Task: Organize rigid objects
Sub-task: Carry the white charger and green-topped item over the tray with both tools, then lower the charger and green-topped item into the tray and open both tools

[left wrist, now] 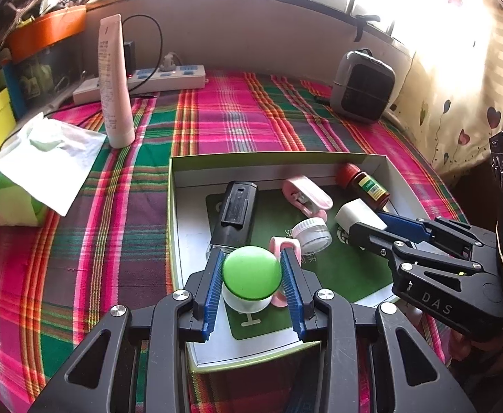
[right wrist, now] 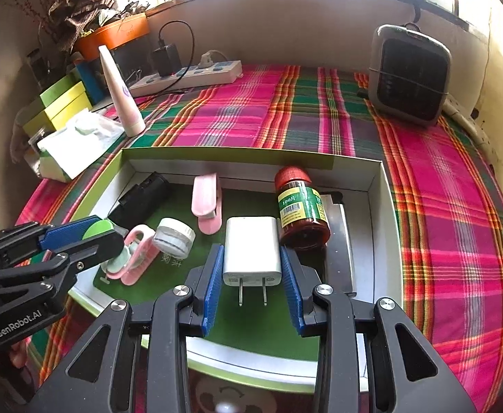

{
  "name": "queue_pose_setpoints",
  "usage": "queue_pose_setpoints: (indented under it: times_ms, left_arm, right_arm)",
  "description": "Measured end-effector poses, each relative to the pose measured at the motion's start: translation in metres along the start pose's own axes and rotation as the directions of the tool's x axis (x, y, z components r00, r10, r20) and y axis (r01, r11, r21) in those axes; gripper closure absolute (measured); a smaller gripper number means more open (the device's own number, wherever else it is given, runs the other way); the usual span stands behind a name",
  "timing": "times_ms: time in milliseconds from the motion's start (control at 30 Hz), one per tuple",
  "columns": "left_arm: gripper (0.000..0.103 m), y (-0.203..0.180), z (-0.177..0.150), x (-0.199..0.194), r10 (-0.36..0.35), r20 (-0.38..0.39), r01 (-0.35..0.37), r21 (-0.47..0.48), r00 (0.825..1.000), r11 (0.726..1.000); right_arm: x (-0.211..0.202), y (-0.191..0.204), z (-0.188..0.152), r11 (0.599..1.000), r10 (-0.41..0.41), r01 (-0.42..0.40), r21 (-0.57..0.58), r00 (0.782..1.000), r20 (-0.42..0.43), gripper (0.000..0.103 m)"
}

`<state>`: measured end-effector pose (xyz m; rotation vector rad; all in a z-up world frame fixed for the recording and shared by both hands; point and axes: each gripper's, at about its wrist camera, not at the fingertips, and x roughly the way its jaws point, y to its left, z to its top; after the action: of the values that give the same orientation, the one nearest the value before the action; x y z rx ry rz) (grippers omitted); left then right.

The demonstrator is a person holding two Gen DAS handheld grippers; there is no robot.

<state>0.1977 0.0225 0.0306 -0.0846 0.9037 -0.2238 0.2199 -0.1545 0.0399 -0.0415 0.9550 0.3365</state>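
Black tongs [left wrist: 251,282], blue ribbed pads [left wrist: 214,296].

You have a green-capped white jar [left wrist: 251,277] held upright over the box's [left wrist: 177,189] near left corner, and a white plug adapter [right wrist: 252,251], prongs toward you, beside the red-capped brown bottle [right wrist: 299,206] lying on its side.

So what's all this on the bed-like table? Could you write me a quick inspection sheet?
Surface: plaid cloth, pink and green.
Job's things: open box holding black device, pink clip, small clear jar, red-capped bottle.
Clutter: tissue pack, upright white tube, grey heater.
Grippers: left gripper shut on green-topped container; right gripper shut on white charger.
Cables: power strip with black cord.
Surroundings: bright window, wall, stacked boxes.
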Motion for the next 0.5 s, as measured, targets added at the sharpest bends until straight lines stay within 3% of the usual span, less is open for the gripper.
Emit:
queue_pose_setpoints:
  times_ms: [500]
  left_arm:
    - [0.070,0.0001,0.0007,-0.0011,0.006,0.004,-0.006,0.005,1.000,1.000]
  right_arm:
    - [0.0015,-0.0001,-0.0016,1.000,-0.017,0.017,-0.013,1.000,0.010,0.068]
